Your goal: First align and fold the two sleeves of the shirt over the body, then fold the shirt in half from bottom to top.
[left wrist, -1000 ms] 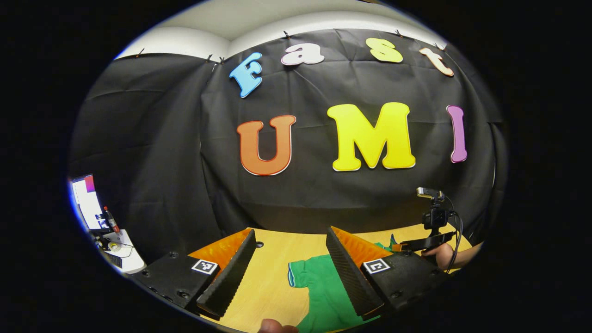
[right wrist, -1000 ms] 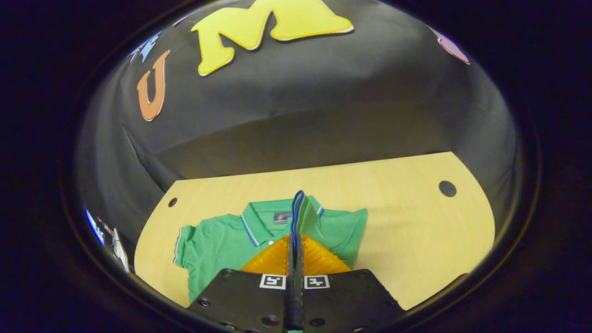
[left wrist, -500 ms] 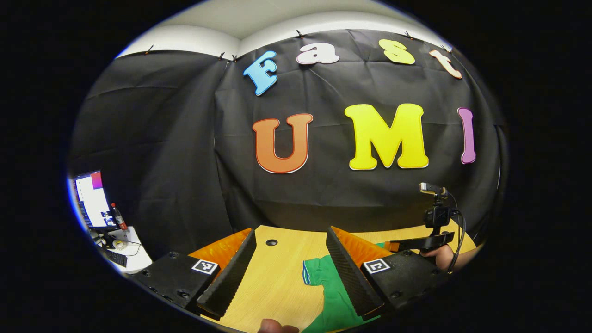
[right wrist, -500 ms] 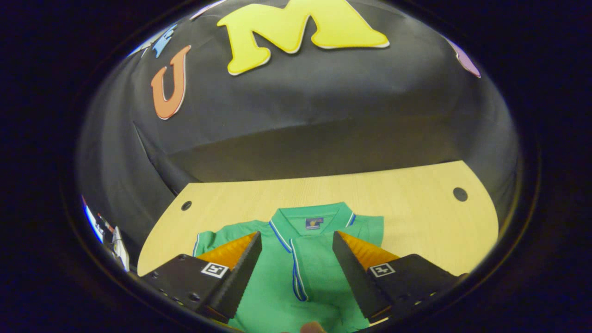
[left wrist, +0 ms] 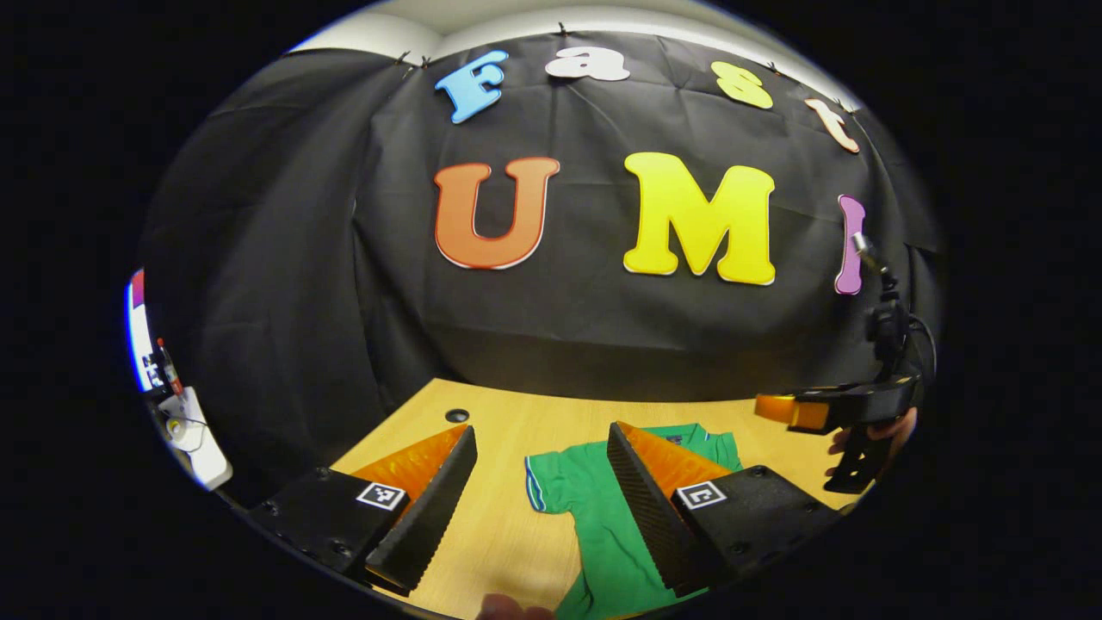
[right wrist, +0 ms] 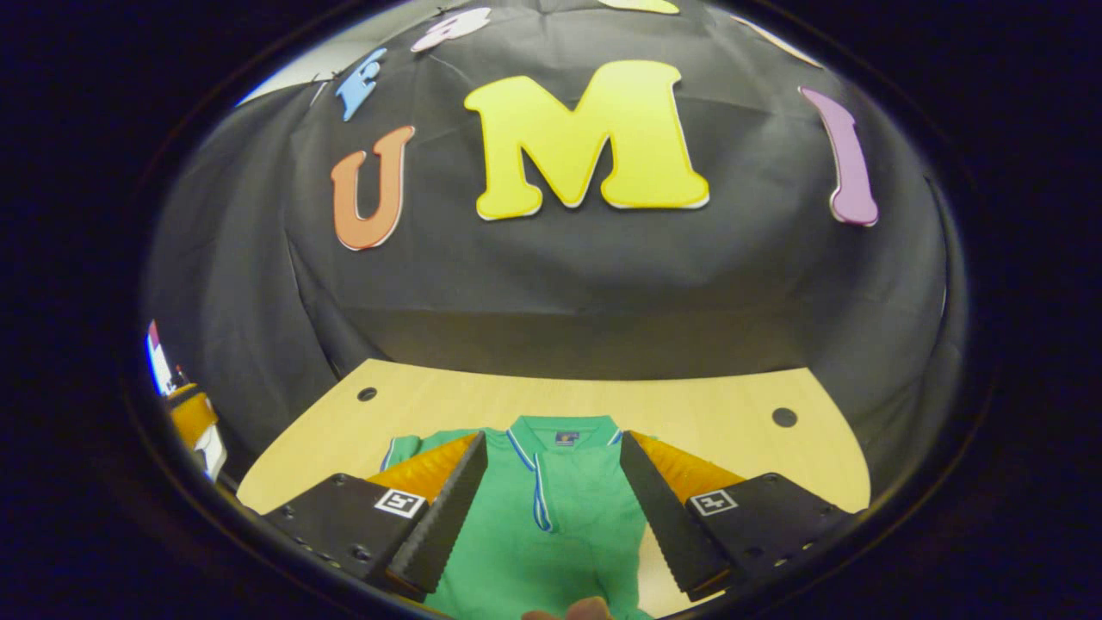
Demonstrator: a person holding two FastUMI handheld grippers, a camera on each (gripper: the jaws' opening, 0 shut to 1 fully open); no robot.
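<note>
In the left gripper view, our left gripper [left wrist: 538, 495] hangs with jaws spread and empty; the green shirt's unfolded sleeve [left wrist: 560, 482] lies on the table [left wrist: 491, 413] just ahead, between them. In the right gripper view, our right gripper [right wrist: 551, 504] gapes, empty, above the shirt [right wrist: 551, 551], whose collar points away.

Matt knit-cloth shirt [right wrist: 551, 525], smooth pale wood-look table [right wrist: 689, 413]
</note>
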